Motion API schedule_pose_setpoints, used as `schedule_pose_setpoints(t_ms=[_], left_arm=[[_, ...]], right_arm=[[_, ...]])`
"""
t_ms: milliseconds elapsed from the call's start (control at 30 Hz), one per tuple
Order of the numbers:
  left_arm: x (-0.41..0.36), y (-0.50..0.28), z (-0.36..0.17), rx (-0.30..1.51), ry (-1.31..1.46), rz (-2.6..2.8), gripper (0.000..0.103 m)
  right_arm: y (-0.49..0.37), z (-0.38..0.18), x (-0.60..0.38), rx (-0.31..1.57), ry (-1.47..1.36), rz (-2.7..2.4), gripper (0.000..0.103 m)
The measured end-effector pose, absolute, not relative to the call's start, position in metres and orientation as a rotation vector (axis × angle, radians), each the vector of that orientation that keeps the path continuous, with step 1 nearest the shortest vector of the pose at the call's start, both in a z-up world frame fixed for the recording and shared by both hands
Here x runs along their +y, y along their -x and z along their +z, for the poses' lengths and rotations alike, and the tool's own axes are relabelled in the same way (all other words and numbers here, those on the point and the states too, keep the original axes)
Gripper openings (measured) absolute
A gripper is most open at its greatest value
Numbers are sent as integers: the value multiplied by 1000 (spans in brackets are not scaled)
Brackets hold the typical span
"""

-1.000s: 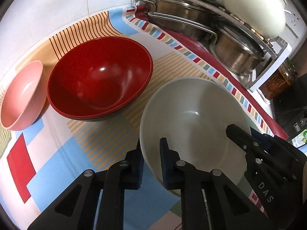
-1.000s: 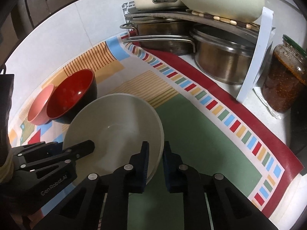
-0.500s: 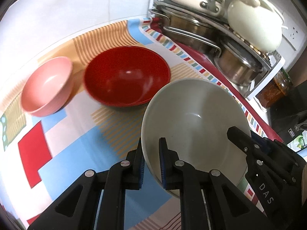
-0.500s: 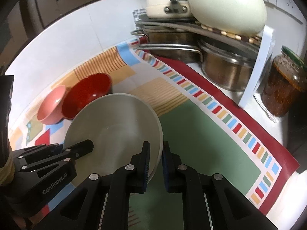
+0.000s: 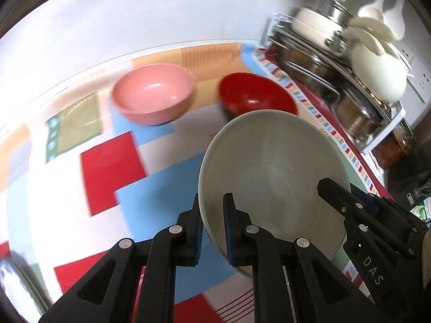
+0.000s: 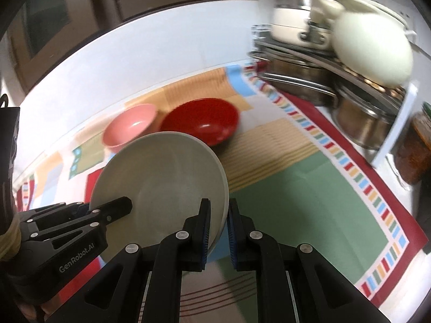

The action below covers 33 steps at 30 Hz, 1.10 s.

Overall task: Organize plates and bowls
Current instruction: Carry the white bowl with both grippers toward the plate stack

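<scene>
Now I have the grey bowl (image 5: pixel 272 167) well clear of the patterned mat (image 5: pixel 113 161), higher than a second ago, with the left gripper (image 5: pixel 212 231) clenched on its left rim and the right gripper (image 6: pixel 216 234) clenched on its right rim. Beyond it sit the red bowl (image 6: pixel 200 123) and, left of that, the pink bowl (image 6: pixel 129 127), so I judge nesting comes next.

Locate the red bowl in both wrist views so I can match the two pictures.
Left wrist view: the red bowl sits upper centre-right, right of the pink bowl and partly hidden behind the rim of the held grey bowl.
Right wrist view: the red bowl sits near centre, right of the pink bowl, just beyond the grey bowl.
Shared landmark: the pot rack at upper right.
</scene>
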<state>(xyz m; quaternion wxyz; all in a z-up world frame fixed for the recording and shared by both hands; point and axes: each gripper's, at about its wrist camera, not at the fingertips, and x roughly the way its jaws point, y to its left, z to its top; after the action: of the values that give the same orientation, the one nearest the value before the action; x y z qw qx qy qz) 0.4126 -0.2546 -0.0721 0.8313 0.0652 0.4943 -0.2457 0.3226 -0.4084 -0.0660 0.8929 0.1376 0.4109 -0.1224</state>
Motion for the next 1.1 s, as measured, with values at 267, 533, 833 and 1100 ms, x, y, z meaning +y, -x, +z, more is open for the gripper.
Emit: schedule_pose_setpoints(t_ms=[267, 533, 833, 1100], left_arm=[[-200, -407, -72, 1055, -83, -415, 16], [-150, -397, -77, 1069, -34, -306, 16], [-118, -384, -84, 1085, -1, -230, 16], [-109, -374, -94, 1107, 6, -210, 17]], right_arm=[[-332, -64, -358, 868, -228, -128, 14], [-338, -72, -314, 906, -193, -19, 14], [-343, -85, -279, 952, -161, 81, 14], [-341, -92, -268, 982, -156, 107, 14]])
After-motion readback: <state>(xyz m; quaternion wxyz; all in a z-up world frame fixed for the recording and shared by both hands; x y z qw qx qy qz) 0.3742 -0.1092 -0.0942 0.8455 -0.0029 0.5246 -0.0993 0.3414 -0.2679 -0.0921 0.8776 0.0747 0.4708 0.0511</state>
